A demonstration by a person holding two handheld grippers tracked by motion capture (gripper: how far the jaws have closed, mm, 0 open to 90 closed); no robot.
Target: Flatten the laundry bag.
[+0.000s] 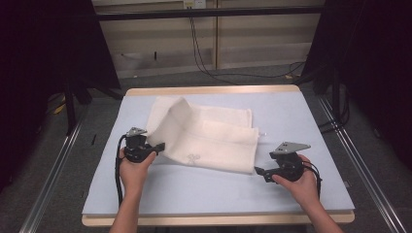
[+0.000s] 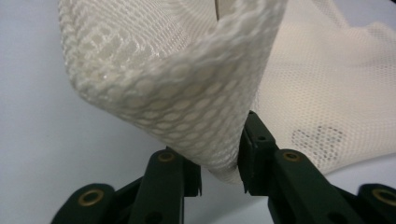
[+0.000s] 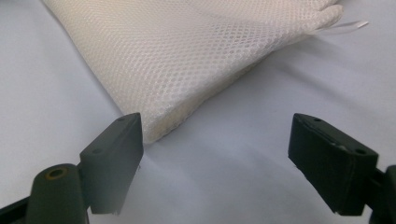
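Observation:
A white mesh cloth [image 1: 209,136] lies folded across the middle of the pale blue table top [image 1: 218,189]. Its left edge is lifted off the surface. My left gripper [image 1: 160,145] is shut on that raised edge; in the left gripper view a doubled fold of the mesh [image 2: 177,84] is pinched between the two black jaws [image 2: 219,163]. My right gripper [image 1: 260,171] rests low at the cloth's near right corner. Its jaws [image 3: 215,149] stand wide open, with the cloth's corner [image 3: 177,60] just ahead of the left jaw and untouched.
A small clear tag [image 3: 350,24] sticks out from the cloth's right edge. The table has a wooden rim [image 1: 214,90]. Metal rails [image 1: 53,165] run along both sides on the floor. Black cables [image 1: 204,63] lie beyond the far edge, and dark curtains hang at both sides.

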